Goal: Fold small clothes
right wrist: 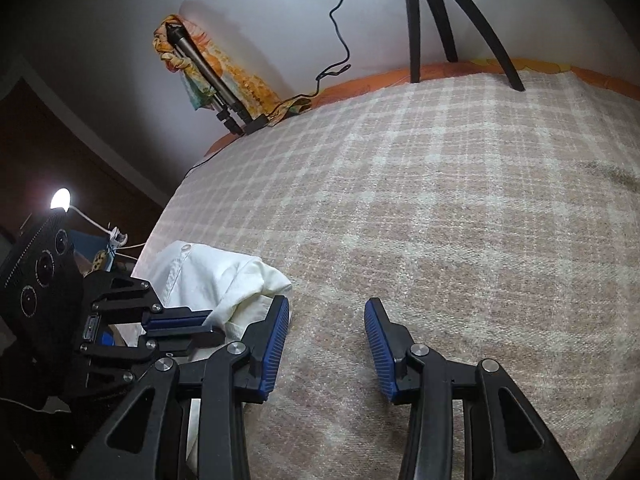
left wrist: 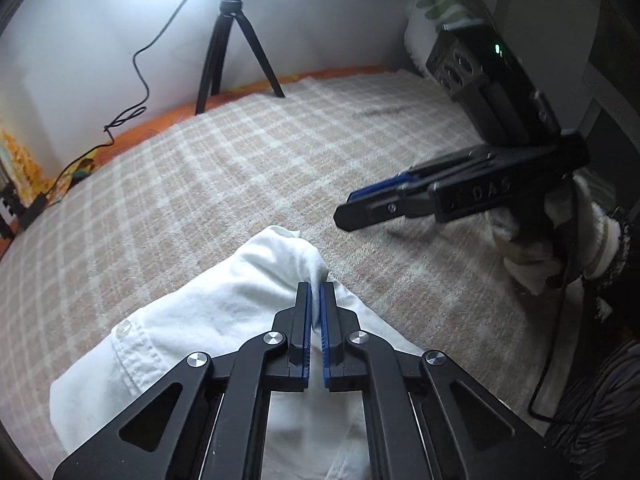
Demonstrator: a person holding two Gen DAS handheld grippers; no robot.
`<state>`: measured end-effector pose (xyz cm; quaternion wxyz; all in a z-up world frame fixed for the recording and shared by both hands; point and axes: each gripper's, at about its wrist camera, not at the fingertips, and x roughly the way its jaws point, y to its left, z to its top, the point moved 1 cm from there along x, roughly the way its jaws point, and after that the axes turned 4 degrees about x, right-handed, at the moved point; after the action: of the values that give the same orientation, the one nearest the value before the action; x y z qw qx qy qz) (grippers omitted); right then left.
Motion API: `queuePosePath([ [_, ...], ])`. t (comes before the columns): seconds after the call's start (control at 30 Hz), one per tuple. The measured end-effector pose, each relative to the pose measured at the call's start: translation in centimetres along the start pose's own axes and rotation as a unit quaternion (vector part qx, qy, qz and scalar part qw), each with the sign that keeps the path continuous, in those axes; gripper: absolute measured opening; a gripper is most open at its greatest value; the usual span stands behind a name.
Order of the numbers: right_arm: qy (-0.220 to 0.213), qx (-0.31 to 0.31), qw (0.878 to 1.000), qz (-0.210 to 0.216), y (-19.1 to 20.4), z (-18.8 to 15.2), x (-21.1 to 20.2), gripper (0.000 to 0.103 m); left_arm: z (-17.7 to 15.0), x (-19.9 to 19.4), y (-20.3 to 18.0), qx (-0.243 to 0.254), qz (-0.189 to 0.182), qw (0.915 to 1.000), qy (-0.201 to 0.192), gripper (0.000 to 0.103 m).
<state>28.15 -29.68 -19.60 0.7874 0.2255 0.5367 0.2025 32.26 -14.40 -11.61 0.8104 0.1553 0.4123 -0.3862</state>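
Blue ribbed pads on the left gripper are pressing together on a raised fold of the white garment, with cloth squeezed up between the two fingers. From the right wrist view, the same left gripper is showing side-on at the lower left, its fingers pinching the edge of the white garment.

The right gripper is hovering with its fingers spread wide apart and nothing between them; only the blanket is showing in the gap. Its left pad is sitting just beside the garment's near corner, though whether it is touching the cloth cannot be told. In the left wrist view the right gripper is pointing in from the right, low over the blanket, apart from the garment.

The garment is lying bunched on the checked beige blanket, near its front-left edge, with a buttoned placket and one round button facing up.

Farther back, a black tripod is standing on the blanket's far edge by the white wall, and a black cable is trailing down beside it.
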Motion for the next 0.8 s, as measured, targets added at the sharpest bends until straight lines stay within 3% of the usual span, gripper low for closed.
queuePosePath([
  [0.13, 0.009, -0.046, 0.999, -0.007, 1.8, 0.2, 0.9, 0.042, -0.1, -1.5, 0.9, -0.032, -0.019, 0.9991, -0.022, 0.002],
  [0.27, 0.009, -0.085, 0.996, -0.012, 3.4, 0.6, 2.1, 0.042, 0.0, -2.0, 0.9, -0.029, -0.02, 0.999, -0.028, 0.002],
  [0.33, 0.012, -0.094, 0.995, -0.017, 3.6, 1.0, 2.9, 0.034, 0.0, -1.9, 1.0, -0.036, -0.028, 0.9986, -0.028, 0.002],
  [0.4, 0.013, -0.088, 0.996, -0.001, 3.6, 1.3, 3.5, 0.008, 0.1, -1.8, 1.0, -0.041, -0.034, 0.9981, -0.031, 0.001],
  [0.43, 0.015, -0.08, 0.997, 0.007, 3.5, 1.4, 3.8, 0.007, 0.1, -1.5, 0.9, -0.04, -0.037, 0.998, -0.031, 0.001],
  [0.53, 0.026, -0.059, 0.998, -0.023, 2.6, 1.5, 5.4, 0.006, -0.2, -0.2, -0.1, -0.029, -0.045, 0.9984, -0.021, 0.0],
  [0.63, 0.001, -0.013, 1.0, 0.011, 1.3, 1.9, 4.5, 0.006, -0.5, 0.2, -1.1, -0.015, -0.034, 0.9991, -0.02, 0.0],
  [0.8, -0.017, -0.001, 1.0, 0.001, 0.3, 1.8, 2.5, 0.015, 0.4, -0.8, -2.1, 0.001, -0.013, 0.9994, -0.031, 0.006],
])
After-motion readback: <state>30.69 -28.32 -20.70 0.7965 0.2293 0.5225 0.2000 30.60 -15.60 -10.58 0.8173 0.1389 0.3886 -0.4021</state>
